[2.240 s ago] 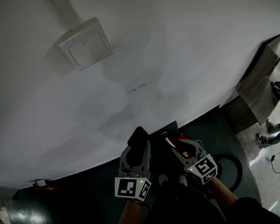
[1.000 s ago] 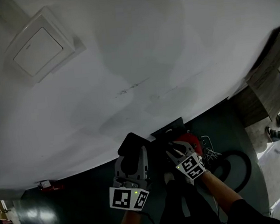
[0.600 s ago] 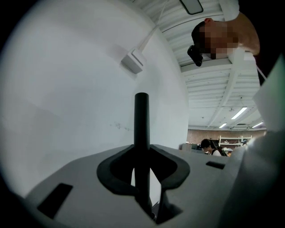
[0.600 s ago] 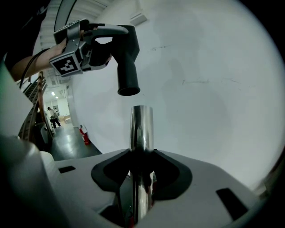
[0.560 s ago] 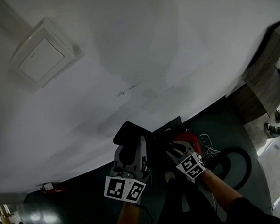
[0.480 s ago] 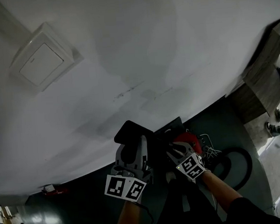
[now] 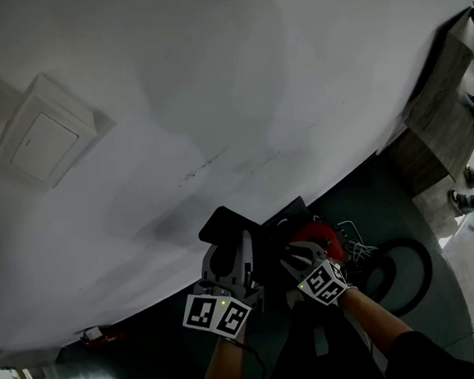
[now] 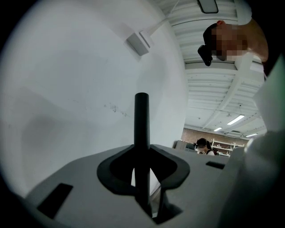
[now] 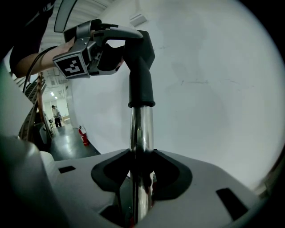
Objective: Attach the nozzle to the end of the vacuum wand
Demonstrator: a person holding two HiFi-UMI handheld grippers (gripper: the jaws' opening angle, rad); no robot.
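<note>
1. The right gripper [image 9: 141, 178] is at the bottom centre of its own view. Its jaws are closed on a shiny metal wand [image 9: 141, 133] that rises straight up the middle of the frame.
2. The left gripper [image 8: 142, 187] has its jaws clamped on a black nozzle [image 8: 141, 129]. In that view the nozzle is seen edge-on as a thin dark bar standing up the centre.
3. In the right gripper view the nozzle's black neck sits over the top end of the wand. The left gripper holds the nozzle's bent upper part at the upper left.
4. In the head view both grippers are low in the centre and close together, with the nozzle just above the left one.
5. A red vacuum body [image 7: 322, 236] lies just beyond the right gripper, and a black hose [image 7: 410, 281] loops on the dark floor [image 7: 152, 349] to its right.
6. A white wall [image 7: 252, 76] fills the upper frame, with a square wall box [image 7: 41, 134] at the left.
7. A red fire extinguisher [image 9: 83, 135] stands far off by the wall.
</note>
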